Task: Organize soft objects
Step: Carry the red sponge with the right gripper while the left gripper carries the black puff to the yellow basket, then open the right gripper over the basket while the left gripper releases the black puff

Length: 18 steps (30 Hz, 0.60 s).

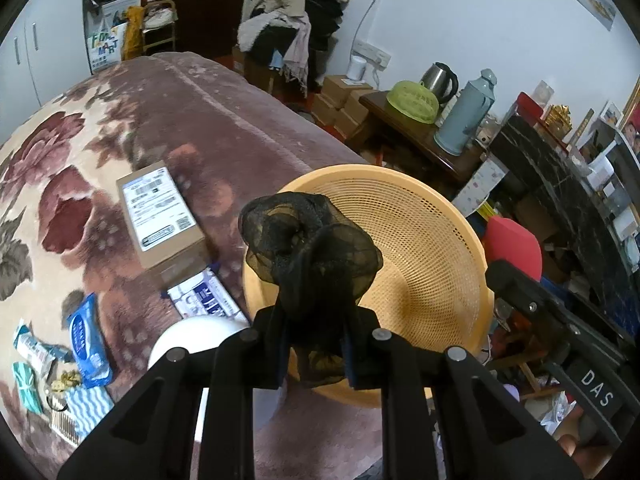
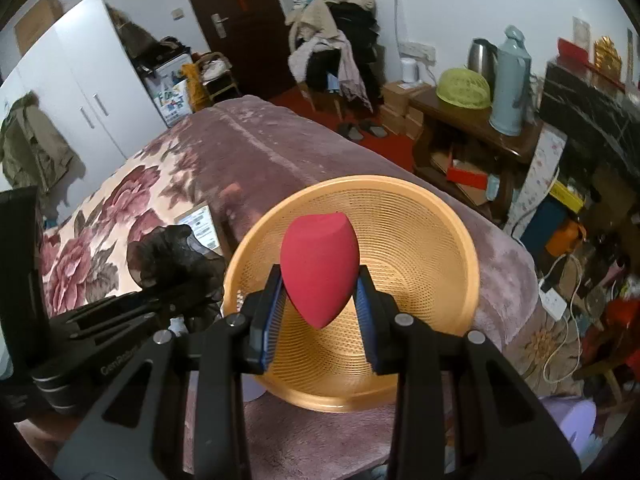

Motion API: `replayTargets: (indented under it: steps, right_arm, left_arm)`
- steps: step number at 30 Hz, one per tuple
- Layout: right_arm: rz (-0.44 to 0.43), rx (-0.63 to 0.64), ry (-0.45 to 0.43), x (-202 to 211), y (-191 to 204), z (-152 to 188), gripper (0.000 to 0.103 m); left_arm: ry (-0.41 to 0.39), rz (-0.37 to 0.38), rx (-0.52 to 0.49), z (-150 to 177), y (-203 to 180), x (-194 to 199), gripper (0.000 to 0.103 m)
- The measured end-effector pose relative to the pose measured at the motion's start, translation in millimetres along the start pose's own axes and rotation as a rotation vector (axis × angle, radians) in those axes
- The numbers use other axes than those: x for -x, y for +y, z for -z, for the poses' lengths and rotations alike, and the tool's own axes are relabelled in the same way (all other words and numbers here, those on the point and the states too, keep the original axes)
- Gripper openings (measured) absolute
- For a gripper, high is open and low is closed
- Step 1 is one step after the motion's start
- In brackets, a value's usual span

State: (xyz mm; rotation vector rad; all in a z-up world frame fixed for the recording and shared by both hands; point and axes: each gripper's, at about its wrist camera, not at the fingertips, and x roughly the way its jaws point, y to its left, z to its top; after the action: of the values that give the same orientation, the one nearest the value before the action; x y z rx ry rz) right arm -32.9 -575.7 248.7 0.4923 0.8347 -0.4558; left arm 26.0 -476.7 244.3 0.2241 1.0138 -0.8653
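My left gripper is shut on a black mesh scrunchie, which bunches up above the jaws over the near left rim of an orange perforated basket. My right gripper is shut on a red egg-shaped makeup sponge, held point down above the same orange basket, whose inside shows nothing else. The scrunchie and the left gripper's body appear at the left of the right wrist view. The red sponge shows beyond the basket's right rim in the left wrist view.
The basket rests on a bed under a floral pink blanket. A cardboard box, a tissue pack, a white round object and several small packets lie to the left. A side table with a green cover stands to the right.
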Motion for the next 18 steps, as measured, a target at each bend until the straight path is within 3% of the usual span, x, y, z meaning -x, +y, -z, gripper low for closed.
replayTargets:
  steps: [6,8,10,14,18]
  right_arm:
    - [0.009,-0.022,0.001,-1.5,-9.8,-0.3,0.036]
    - [0.006,-0.046,-0.009,-1.8,-16.0,-0.9,0.037]
    - [0.0,-0.082,-0.012,-1.4,-23.1,-1.1,0.038]
    - [0.009,-0.117,-0.009,0.5,-31.9,1.2,0.048]
    - [0.015,-0.136,-0.019,5.2,-34.3,2.1,0.075]
  left_arm:
    - [-0.008,0.03,-0.033,-4.9,-15.5,-14.7,0.023]
    - [-0.016,0.043,-0.047,-6.7,-21.1,-18.5,0.04]
    - [-0.033,0.047,-0.052,-7.2,-24.3,-18.4,0.072]
    - [-0.075,0.031,-0.033,-4.1,-22.5,-10.9,0.09]
    - [-0.074,-0.005,-0.032,-2.4,-15.4,-6.1,0.101]
